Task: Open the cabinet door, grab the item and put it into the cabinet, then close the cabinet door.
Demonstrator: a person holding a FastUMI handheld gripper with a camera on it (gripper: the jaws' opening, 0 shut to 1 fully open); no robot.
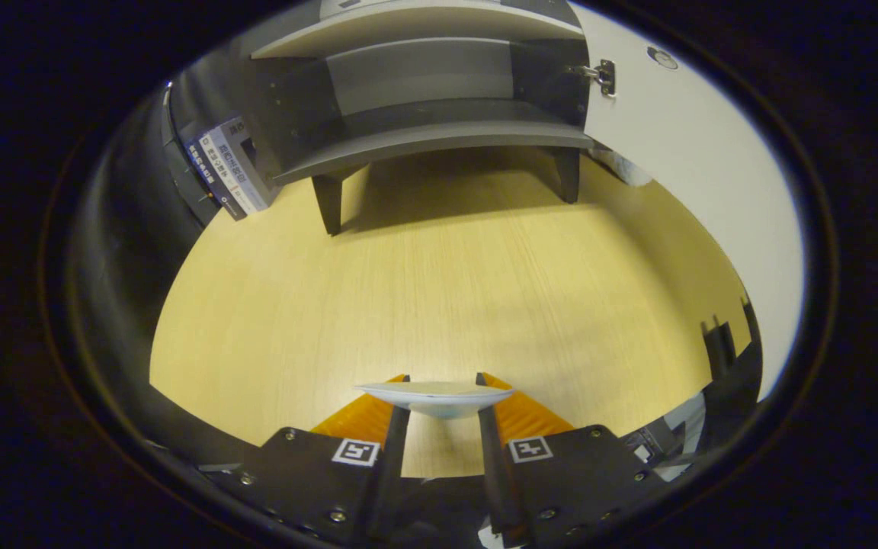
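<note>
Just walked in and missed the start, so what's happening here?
A person's handheld gripper is carrying a small white dish, pinched between its two fingers above the wooden tabletop. Beyond the fingers stands a grey cabinet on short legs, its white door already swung open to the right. The shelf inside looks bare, so the dish has yet to go in and the door is not yet closed.

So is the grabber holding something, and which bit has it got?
Yes. The hand-held gripper holds a small white dish between its fingers, pinched across its middle, with the rim sticking out on both sides. It is above the wooden table.
</note>
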